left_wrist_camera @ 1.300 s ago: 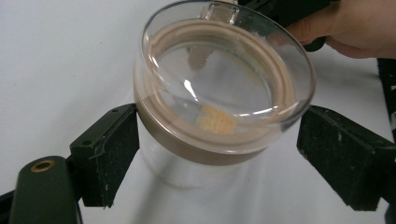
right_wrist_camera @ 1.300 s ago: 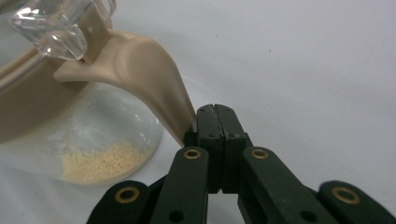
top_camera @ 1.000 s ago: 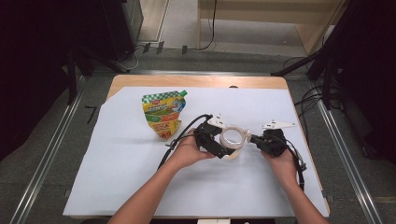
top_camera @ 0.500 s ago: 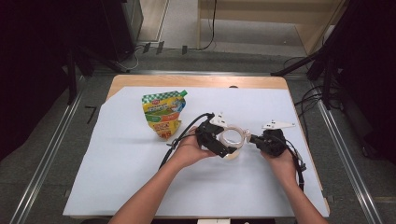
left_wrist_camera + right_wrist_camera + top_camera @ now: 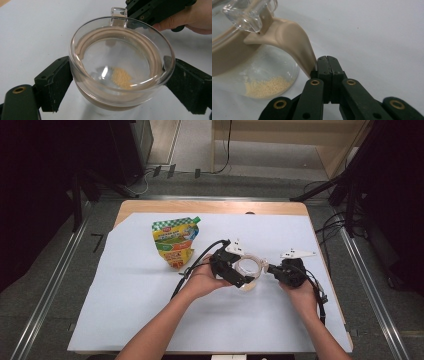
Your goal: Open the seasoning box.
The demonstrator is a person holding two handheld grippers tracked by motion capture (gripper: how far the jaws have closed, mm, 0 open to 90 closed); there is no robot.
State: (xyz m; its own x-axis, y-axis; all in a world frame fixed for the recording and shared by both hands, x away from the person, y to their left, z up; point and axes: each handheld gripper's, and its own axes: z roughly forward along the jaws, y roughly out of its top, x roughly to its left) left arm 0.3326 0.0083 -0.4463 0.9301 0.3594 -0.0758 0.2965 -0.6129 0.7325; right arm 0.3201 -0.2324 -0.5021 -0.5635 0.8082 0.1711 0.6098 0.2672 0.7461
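A clear glass cup with a beige band and a beige handle stands on the white sheet. A small heap of yellow grains lies on its bottom. My left gripper has one jaw pressed on each side of the cup's wall, shut on it. My right gripper is shut with its jaws together, its tips touching the lower end of the handle from the side. In the high view the left gripper and the right gripper face each other across the cup.
A green, yellow and orange pouch with a green cap lies flat to the left of the cup. The white sheet covers most of the wooden table. Black cables trail from both grippers toward the near edge.
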